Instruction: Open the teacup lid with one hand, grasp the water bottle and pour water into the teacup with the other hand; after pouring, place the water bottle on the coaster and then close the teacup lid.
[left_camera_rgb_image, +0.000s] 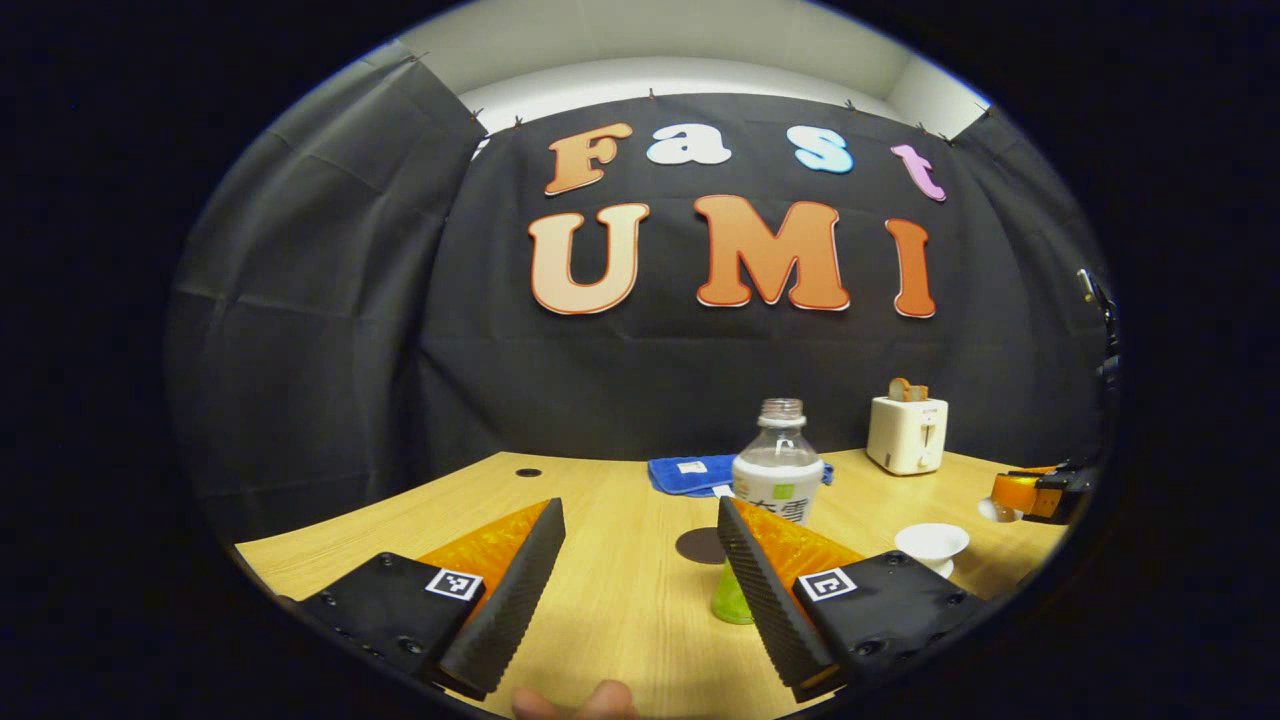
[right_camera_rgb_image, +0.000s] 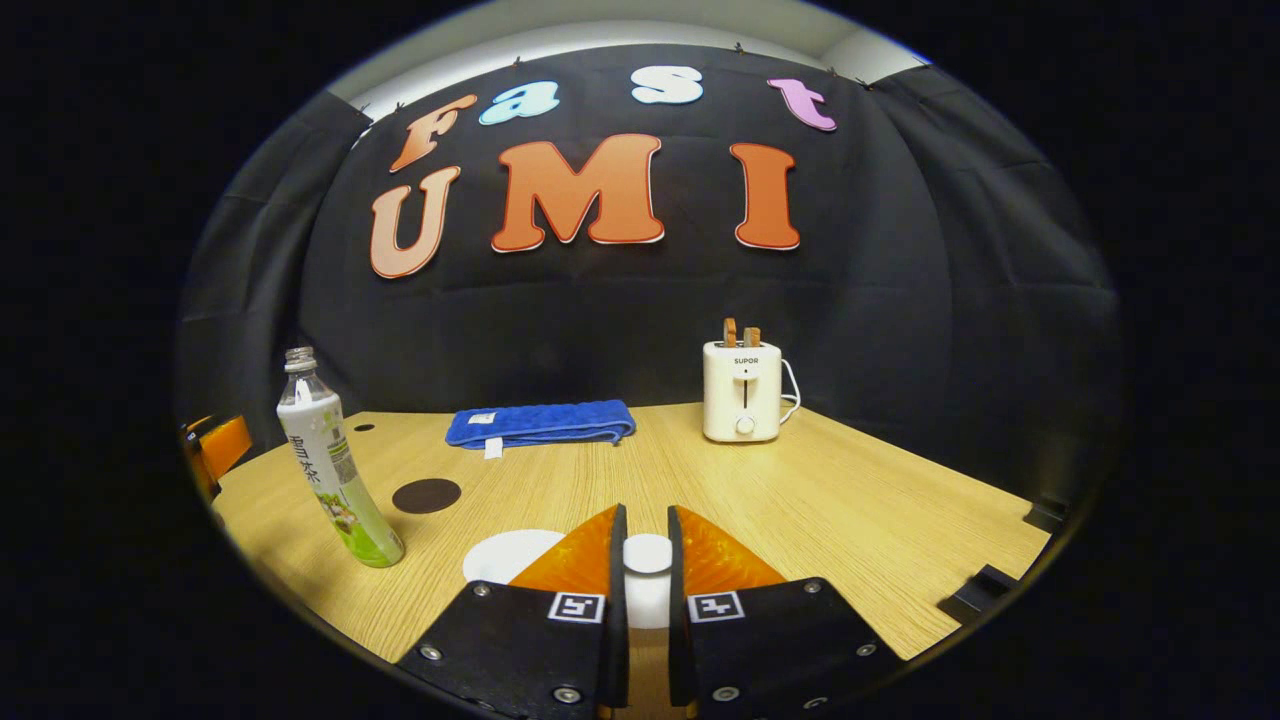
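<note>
Nearest in the right gripper view, the right tongs (right_camera_rgb_image: 647, 560) are nearly closed on the white knob of the teacup lid (right_camera_rgb_image: 647, 553), one finger pressing each side. That grip suits lifting the lid clear, which looks like the step in hand. Part of the white teacup (right_camera_rgb_image: 505, 553) shows just left of the fingers, near the table's (right_camera_rgb_image: 850, 520) front edge.

In the left gripper view, the left tongs (left_camera_rgb_image: 640, 560) stand wide apart and empty. They are lined up just short of the water bottle (left_camera_rgb_image: 777, 470), probably to take it around the body for pouring. The bottle stands upright with no cap, so it needs a level, steady lift. The dark round coaster (left_camera_rgb_image: 700, 545) lies beside the bottle, bare and ready for it.

Farther back, a folded blue cloth (right_camera_rgb_image: 540, 423) and a white toaster (right_camera_rgb_image: 742, 392) sit toward the table's far edge, out of the way.
</note>
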